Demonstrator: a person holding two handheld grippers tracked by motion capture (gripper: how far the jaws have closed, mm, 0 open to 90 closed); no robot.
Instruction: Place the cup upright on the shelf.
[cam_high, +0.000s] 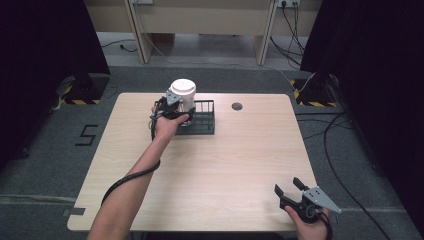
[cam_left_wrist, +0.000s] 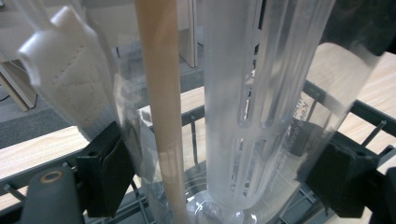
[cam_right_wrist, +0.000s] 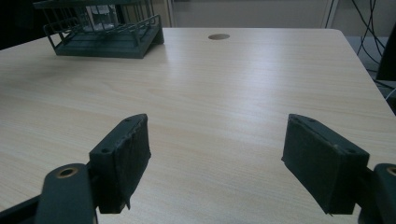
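Observation:
A clear plastic bottle (cam_high: 182, 95) with a white lid stands upright in the left end of a dark wire rack (cam_high: 205, 122) at the back of the wooden table. My left gripper (cam_high: 173, 107) is shut on the bottle's side. In the left gripper view the bottle (cam_left_wrist: 243, 116) and its slotted inner tube sit between both black pads (cam_left_wrist: 105, 172), with its base down among the rack (cam_left_wrist: 369, 116) wires. My right gripper (cam_high: 287, 184) rests open and holds nothing near the front right corner. In the right gripper view its jaws (cam_right_wrist: 224, 163) stand wide apart, facing the far-off rack (cam_right_wrist: 107, 42).
A round cable hole (cam_high: 237, 106) lies right of the rack, also visible as the hole (cam_right_wrist: 219, 36) in the right gripper view. Bare wooden tabletop (cam_high: 225, 165) stretches between the two grippers. Cables (cam_high: 345, 150) run on the floor to the right of the table.

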